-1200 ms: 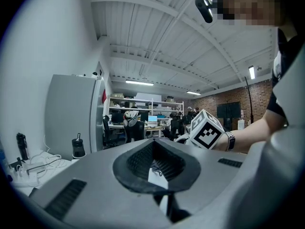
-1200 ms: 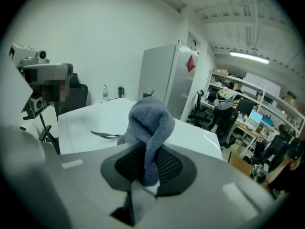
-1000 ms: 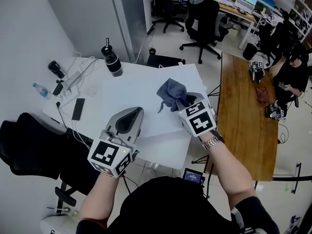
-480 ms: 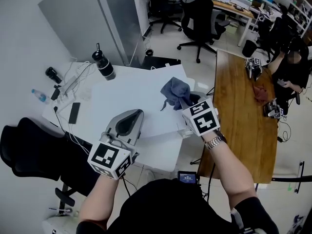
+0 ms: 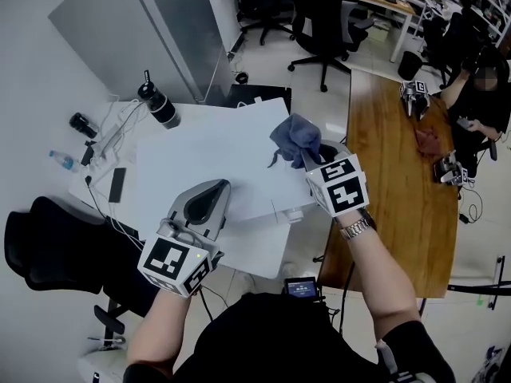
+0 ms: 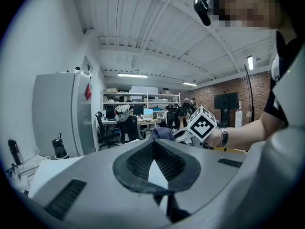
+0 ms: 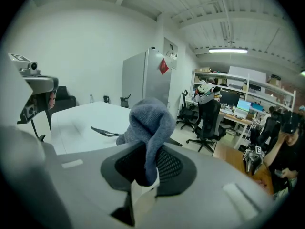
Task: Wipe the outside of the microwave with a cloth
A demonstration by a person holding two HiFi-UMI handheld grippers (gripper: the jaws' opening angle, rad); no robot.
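Cloth [image 5: 294,135] bunched, pinched in right gripper [image 5: 318,159]

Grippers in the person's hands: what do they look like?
The left gripper and the right gripper are grey shells with dark ribbed pads. Each carries a white cube printed with black square markers. The person wears a black short-sleeved top and a silver wristwatch.
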